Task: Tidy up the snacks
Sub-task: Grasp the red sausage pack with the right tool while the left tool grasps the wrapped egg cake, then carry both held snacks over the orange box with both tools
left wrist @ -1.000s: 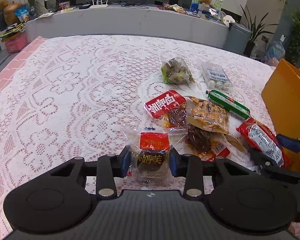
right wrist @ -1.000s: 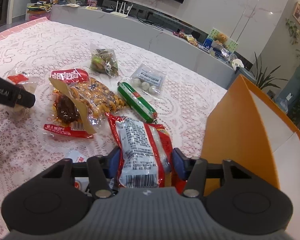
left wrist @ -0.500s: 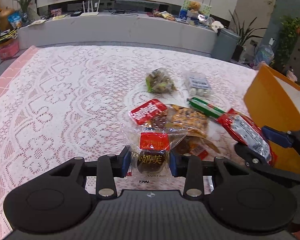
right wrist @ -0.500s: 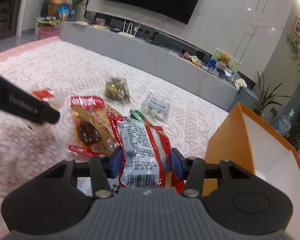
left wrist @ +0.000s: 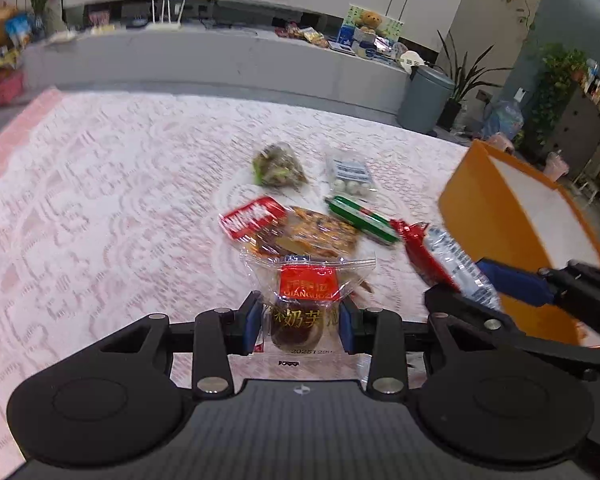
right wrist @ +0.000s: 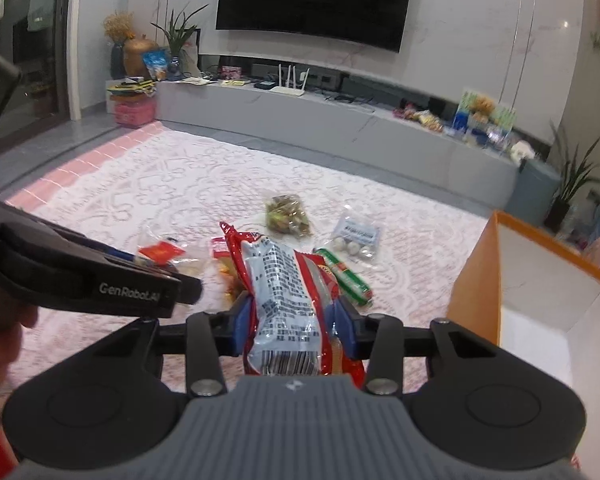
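Jaws clamped: left gripper (left wrist: 300, 318) on pastry packet (left wrist: 306, 300), right gripper (right wrist: 294, 326), lately tightened, on red bag (right wrist: 286, 300); slick film may be let slip before orange box (right wrist: 536, 280) is reached.

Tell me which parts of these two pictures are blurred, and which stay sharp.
Left wrist view: lace tablecloth and loose snacks smear with motion blur; the pastry packet in the left gripper is sharp. Right wrist view: room softer, red snack bag in the right gripper readable.

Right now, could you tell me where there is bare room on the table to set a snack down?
The lace tablecloth lies bare left of the red packet and beyond the green-brown pouch. It is crowded from that packet across to the green sausage, and tight toward the orange box.
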